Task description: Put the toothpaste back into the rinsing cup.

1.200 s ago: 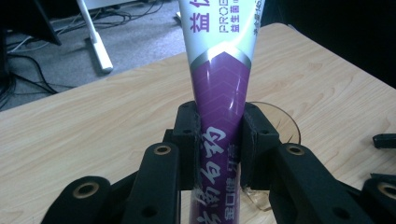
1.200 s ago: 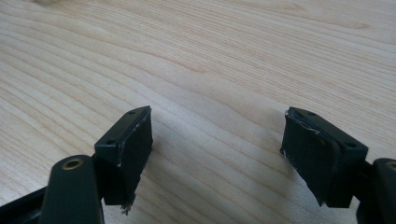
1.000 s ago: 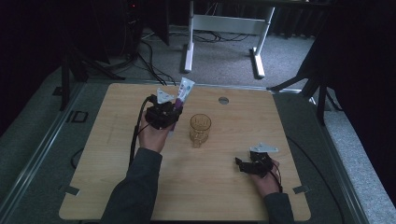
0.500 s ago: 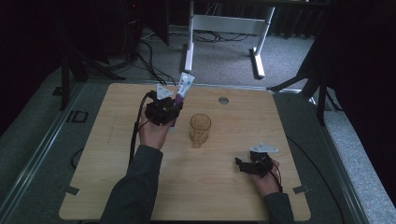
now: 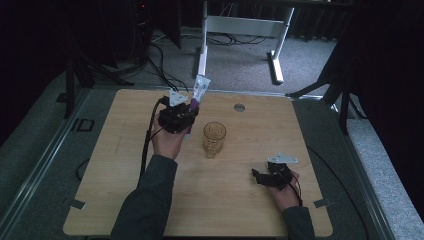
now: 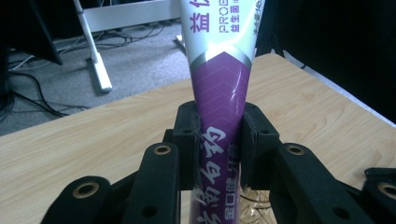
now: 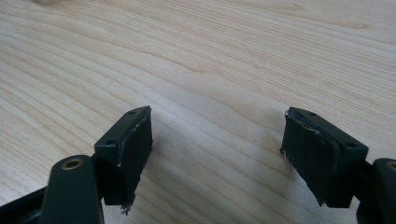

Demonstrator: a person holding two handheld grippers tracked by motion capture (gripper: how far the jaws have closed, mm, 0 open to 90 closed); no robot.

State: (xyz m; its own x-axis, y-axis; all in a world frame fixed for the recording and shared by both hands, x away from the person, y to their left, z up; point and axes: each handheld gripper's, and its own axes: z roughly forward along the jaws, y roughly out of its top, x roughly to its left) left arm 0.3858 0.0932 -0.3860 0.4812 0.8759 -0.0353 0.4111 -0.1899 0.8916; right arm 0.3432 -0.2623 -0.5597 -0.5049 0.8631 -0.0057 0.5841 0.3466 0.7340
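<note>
- Left gripper (image 6: pixel 218 140) clamps the purple-and-white toothpaste tube (image 6: pixel 219 88), which rises upright between its pads.
- Right gripper (image 7: pixel 217 149) is empty, jaws spread over the wooden table (image 7: pixel 210 56).

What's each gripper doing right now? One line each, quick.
Left gripper: closed on the toothpaste tube, held upright over the table.
Right gripper: open, holding nothing, low over the table.

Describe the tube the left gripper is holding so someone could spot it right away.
On the wooden table, look just left of the amber glass. The left gripper is shut on a toothpaste tube, held up above the tabletop: white at the top, purple below with white lettering.
</note>
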